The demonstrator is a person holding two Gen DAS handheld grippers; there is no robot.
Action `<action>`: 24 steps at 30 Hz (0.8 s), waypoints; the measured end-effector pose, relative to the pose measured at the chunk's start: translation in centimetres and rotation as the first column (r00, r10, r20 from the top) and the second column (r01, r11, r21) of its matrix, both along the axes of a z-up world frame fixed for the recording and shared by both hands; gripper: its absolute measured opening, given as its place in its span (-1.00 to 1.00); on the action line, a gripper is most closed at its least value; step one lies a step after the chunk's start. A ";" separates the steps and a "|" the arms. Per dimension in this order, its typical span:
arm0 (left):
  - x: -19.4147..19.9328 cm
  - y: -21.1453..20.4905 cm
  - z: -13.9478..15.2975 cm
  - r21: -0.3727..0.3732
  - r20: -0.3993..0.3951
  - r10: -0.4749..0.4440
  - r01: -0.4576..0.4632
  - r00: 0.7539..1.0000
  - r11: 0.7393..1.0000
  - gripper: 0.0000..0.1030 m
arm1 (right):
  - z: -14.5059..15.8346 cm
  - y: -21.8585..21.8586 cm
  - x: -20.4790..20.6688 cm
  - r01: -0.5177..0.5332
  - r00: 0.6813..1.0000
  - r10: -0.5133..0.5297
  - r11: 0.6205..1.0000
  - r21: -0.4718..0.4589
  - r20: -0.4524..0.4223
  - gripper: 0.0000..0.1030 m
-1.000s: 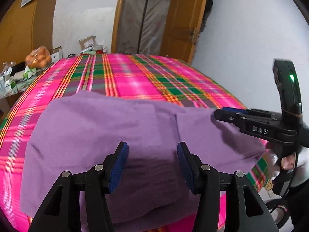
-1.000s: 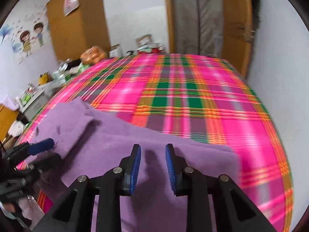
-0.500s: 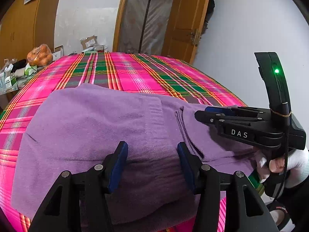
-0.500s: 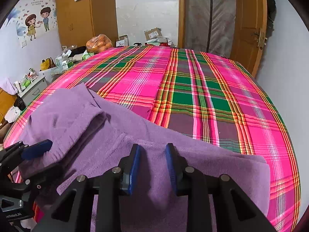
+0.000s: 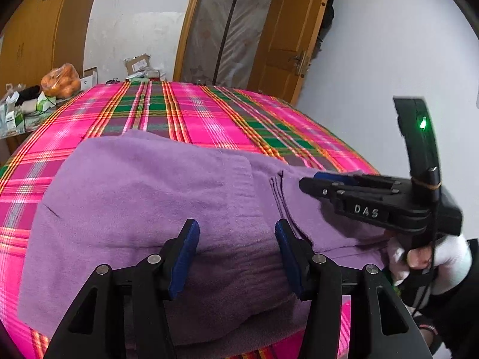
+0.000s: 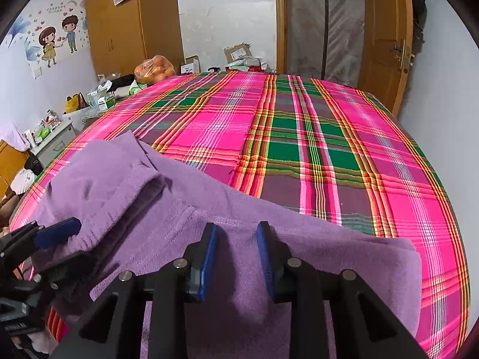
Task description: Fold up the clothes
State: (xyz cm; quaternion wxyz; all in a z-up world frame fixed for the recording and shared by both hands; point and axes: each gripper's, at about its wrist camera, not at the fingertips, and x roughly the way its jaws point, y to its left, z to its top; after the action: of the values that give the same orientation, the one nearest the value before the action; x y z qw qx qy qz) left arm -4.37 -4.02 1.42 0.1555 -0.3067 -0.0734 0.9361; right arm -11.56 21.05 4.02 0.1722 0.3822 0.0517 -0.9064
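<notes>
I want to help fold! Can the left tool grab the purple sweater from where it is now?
Probably yes. The left tool is open, right over the purple sweater on the plaid bed, with nothing between them. The right tool, also open, sits off to the side.

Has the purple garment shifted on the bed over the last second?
Yes. In the left wrist view the purple garment now shows a folded sleeve edge it lacked before, and its far edge lies lower against the plaid bedspread.
</notes>
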 end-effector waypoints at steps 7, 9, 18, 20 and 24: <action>1.8 -1.8 1.4 -0.011 -0.030 0.053 -0.053 0.998 0.999 0.02 | 0.0 -0.1 0.1 0.000 1.000 0.000 1.000 0.002 0.000 -0.44; 3.8 -1.9 3.3 0.006 -0.115 0.023 -0.022 0.993 1.000 0.02 | 0.0 -0.1 0.1 0.000 1.000 0.000 1.000 0.002 -0.001 -0.44; 2.4 -3.1 1.5 -0.026 -0.058 0.074 -0.076 0.996 0.997 0.02 | 0.0 -0.1 0.1 0.001 1.000 -0.001 1.000 0.003 -0.002 -0.44; 1.7 -3.1 -0.2 -0.028 -0.010 0.079 -0.079 0.997 0.996 0.02 | 0.0 -0.1 0.0 0.001 1.000 -0.001 1.000 0.003 -0.002 -0.44; 1.2 -2.9 -1.4 -0.049 0.005 0.087 -0.087 0.996 0.995 0.01 | 0.0 0.0 0.0 0.001 1.000 -0.001 1.000 0.005 -0.003 -0.44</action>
State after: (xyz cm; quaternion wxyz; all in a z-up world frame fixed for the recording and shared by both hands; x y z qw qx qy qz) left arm -3.14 -6.97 0.02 0.1068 -0.3103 -0.0645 0.9424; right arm -11.60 21.00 3.99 0.1709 0.3815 0.0539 -0.9068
